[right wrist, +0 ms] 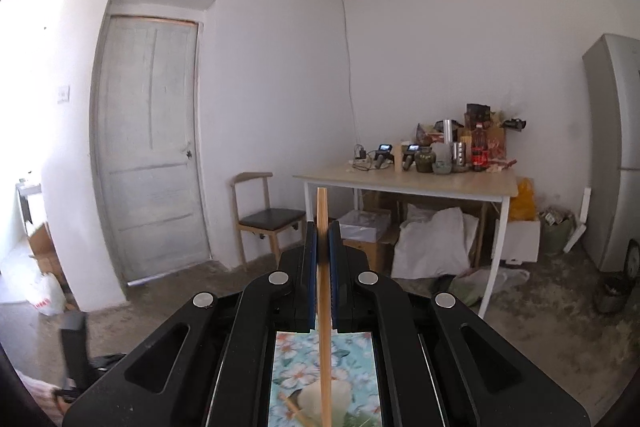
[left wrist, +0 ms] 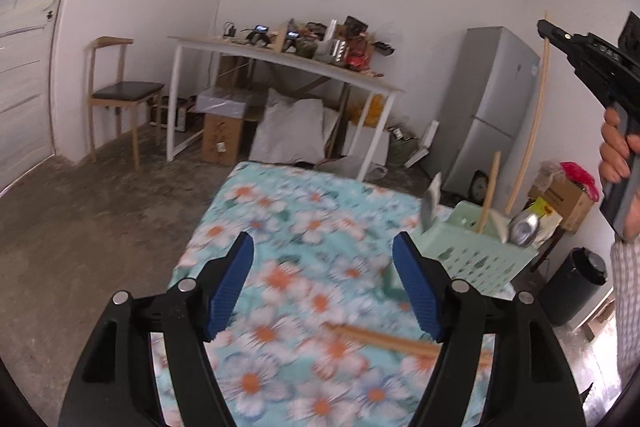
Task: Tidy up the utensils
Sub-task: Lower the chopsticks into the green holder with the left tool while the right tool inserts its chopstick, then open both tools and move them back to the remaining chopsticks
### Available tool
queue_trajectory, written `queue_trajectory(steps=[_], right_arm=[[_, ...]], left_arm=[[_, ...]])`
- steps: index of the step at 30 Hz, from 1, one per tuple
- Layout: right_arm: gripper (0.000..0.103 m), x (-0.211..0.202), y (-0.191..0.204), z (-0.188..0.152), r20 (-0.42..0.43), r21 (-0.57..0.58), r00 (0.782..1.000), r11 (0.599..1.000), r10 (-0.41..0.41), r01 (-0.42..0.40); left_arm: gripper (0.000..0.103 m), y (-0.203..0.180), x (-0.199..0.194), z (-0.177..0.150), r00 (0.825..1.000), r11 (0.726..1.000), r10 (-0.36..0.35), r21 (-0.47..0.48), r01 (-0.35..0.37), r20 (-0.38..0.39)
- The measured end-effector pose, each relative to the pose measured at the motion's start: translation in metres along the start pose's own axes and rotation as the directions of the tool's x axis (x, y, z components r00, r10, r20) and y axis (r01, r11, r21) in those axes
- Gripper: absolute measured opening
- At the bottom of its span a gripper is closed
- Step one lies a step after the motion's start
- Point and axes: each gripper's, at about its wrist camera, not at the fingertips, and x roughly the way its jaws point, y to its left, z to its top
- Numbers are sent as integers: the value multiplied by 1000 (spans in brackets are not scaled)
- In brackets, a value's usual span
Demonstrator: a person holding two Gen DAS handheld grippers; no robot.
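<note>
My left gripper point(left wrist: 324, 267) hangs open over the floral tablecloth point(left wrist: 288, 219), with nothing between its blue pads point(left wrist: 232, 283). A pair of wooden chopsticks point(left wrist: 384, 341) lies on the cloth just below its right finger. To the right stands a mint green basket point(left wrist: 476, 259) holding an upright chopstick point(left wrist: 490, 191), a metal spoon point(left wrist: 524, 227) and another utensil point(left wrist: 432, 203). My right gripper point(right wrist: 323, 231) is shut on a single wooden chopstick point(right wrist: 323, 307) that stands upright between its pads. The right gripper point(left wrist: 546, 27) also shows high at the right, above the basket, held by a hand point(left wrist: 616, 151).
Beyond the table's far edge are a white desk point(left wrist: 280, 57) piled with clutter, a wooden chair point(left wrist: 120, 91), boxes and bags on the floor, and a grey fridge point(left wrist: 492, 107). A cardboard box point(left wrist: 560, 195) and a black bin point(left wrist: 576, 287) stand right of the basket.
</note>
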Motion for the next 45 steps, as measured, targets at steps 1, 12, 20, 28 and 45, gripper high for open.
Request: queue_trajectory(steps=[1, 12, 20, 28, 45], right_arm=[[4, 4, 1, -5, -10, -21, 1000, 1000, -20, 19], [6, 20, 4, -71, -237, -141, 966, 987, -104, 72], [45, -44, 10, -58, -135, -99, 979, 985, -151, 139], [49, -117, 14, -85, -117, 79, 981, 983, -155, 165], [49, -114, 7, -250, -583, 338, 802, 857, -133, 388]], left_arm=[[70, 5, -1, -2, 1000, 1000, 11, -2, -11, -4], [70, 17, -1, -11, 999, 1000, 11, -20, -11, -32], [70, 8, 1, -15, 999, 1000, -1, -5, 1, -50], [70, -9, 9, -22, 994, 999, -43, 20, 46, -96], [48, -16, 115, -94, 766, 806, -487, -554, 209, -420]])
